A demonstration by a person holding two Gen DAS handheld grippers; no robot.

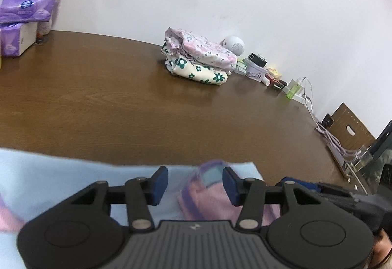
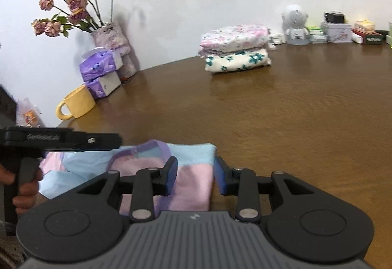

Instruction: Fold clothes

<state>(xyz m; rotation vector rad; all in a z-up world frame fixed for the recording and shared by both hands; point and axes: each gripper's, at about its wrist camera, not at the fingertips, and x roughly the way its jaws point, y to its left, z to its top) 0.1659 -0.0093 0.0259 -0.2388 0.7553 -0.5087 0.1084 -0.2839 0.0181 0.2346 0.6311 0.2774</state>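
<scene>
A pale blue, pink and purple garment [image 1: 61,185] [image 2: 193,185] lies flattened at the near edge of the brown table [image 1: 98,97] [image 2: 294,109]. My left gripper [image 1: 195,184] hovers over its purple-edged neckline, jaws open, the blue pads clear of the cloth. My right gripper [image 2: 196,177] stands open over the pink panel at the garment's right edge, with the cloth lying flat between the pads. The left tool's black body [image 2: 61,140] and the hand on it [image 2: 24,185] show in the right wrist view. A stack of folded floral clothes [image 1: 198,60] [image 2: 236,51] sits near the wall.
Purple tissue packs [image 1: 24,6] [image 2: 100,65], a yellow mug [image 2: 76,103] and a vase of dried roses [image 2: 110,36] stand at the back left. A white round gadget [image 2: 295,24], tins and boxes [image 2: 335,31] and cables [image 1: 330,136] line the wall on the right.
</scene>
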